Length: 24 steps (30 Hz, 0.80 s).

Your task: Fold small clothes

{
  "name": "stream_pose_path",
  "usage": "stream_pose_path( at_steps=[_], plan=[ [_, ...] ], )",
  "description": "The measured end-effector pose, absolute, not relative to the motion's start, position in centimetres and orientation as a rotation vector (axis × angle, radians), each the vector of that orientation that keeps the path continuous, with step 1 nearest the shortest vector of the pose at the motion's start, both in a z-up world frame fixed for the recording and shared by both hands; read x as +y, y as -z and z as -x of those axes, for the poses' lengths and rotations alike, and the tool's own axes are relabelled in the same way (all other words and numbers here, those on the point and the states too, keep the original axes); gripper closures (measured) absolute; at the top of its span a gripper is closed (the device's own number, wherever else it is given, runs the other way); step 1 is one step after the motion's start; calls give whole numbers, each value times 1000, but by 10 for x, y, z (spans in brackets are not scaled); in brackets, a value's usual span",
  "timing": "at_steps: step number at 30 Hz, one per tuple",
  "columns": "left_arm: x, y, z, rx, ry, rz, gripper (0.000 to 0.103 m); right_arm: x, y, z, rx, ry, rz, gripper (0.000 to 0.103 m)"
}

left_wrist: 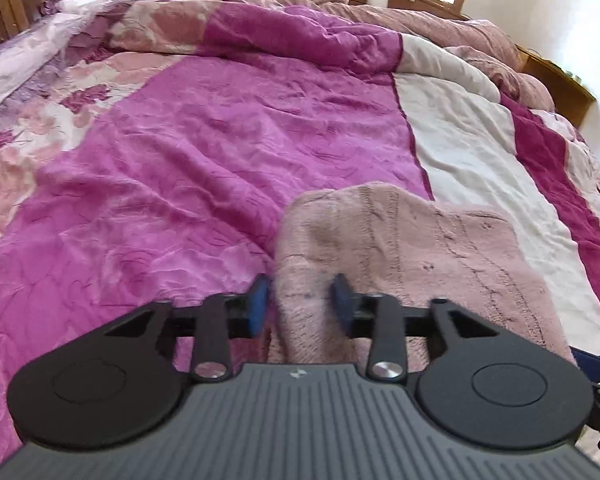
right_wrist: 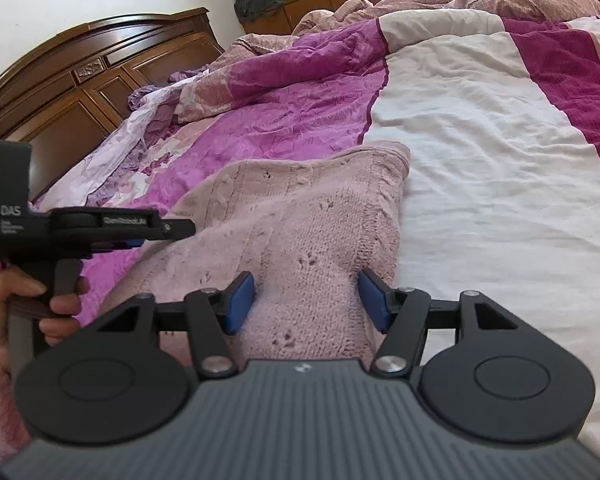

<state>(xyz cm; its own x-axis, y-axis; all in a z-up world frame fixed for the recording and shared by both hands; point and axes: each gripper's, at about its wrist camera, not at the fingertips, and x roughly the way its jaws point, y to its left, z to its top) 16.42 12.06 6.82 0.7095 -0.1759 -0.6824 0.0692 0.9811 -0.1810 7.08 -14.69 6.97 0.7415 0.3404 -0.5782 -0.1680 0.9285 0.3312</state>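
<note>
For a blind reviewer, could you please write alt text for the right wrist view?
The right gripper straddles a fold of a pink knitted garment lying on a bed's magenta-and-white quilt. At left, a hand holds the left gripper.

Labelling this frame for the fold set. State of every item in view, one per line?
Pink knitted garment: lying on the bed, doubled over, near edge bunched between both grippers' pads.
Left gripper: open, straddling the garment's left edge.
Right gripper: open, straddling the garment's right edge.
Quilt: spread, wrinkled.

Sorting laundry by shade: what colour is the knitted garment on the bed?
Dusty pink knitted garment, clearest in the right wrist view.
</note>
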Motion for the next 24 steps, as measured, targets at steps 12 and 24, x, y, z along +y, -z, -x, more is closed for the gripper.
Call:
stream_pose_path(
  at_steps=[12, 24],
  plan=[
    [131, -91, -109, 804, 203, 301, 27, -157, -72, -59, 687, -256, -330, 42],
    [131, -70, -93, 856, 157, 253, 24, -168, -61, -51, 732, -258, -385, 38]
  ],
)
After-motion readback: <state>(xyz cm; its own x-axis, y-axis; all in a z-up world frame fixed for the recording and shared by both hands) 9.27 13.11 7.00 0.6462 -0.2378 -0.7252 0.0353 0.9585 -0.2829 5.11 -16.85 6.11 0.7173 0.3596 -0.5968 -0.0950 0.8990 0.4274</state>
